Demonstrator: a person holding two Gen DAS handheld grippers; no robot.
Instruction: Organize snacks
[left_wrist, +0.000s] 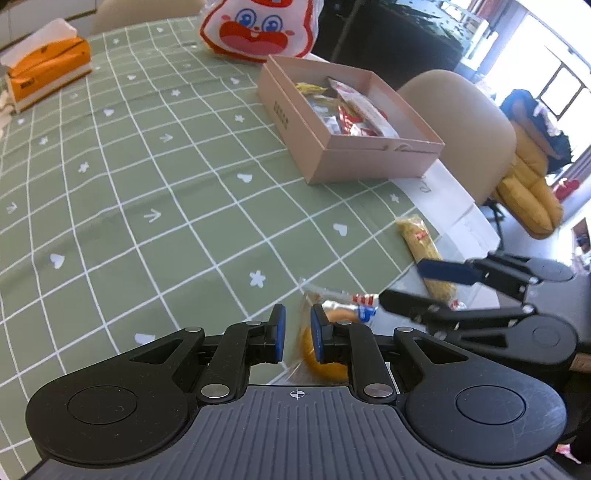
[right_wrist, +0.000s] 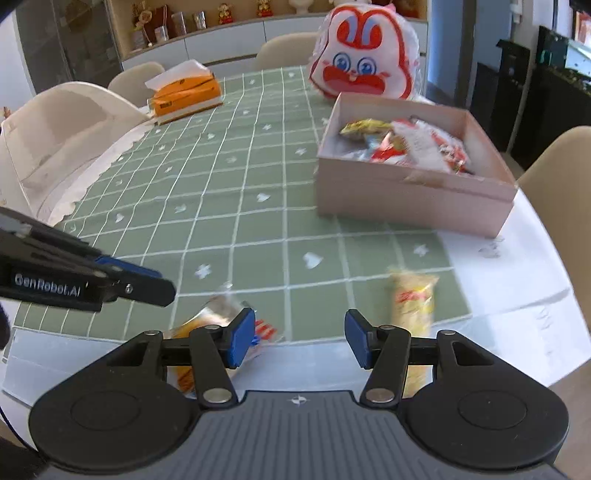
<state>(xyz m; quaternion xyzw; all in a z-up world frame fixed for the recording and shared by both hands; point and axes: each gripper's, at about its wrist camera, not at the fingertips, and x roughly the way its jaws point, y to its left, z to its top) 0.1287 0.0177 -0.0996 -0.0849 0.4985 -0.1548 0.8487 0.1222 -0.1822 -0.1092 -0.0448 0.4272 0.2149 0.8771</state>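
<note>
Here the left gripper (left_wrist: 297, 338) has its blue pads set narrowly apart, with the clear-wrapped snack (left_wrist: 325, 332) — a ring-shaped orange pastry — lying just past and partly between them; whether the pads actually touch the wrapper cannot be told. The gripper is held low over the green checked tablecloth (left_wrist: 147, 184), pointing toward the pink box (left_wrist: 351, 122). The right gripper (right_wrist: 300, 338) has its jaws spread wide with nothing between them; it hovers above the near edge of the table, aimed at the same box. In the left wrist view it comes in from the right, tilted on its side, one finger above the other, crossing over the yellow snack packet (left_wrist: 424, 251). That packet lies on the cloth on the near side of the box, and the wrapped pastry lies nearer still, close to the table edge. The box is open and holds several red, white and yellow packets. Beyond the box stands a rabbit-faced bag (right_wrist: 364, 59), and well to the box's left sits an orange tissue box (right_wrist: 184, 92).
</note>
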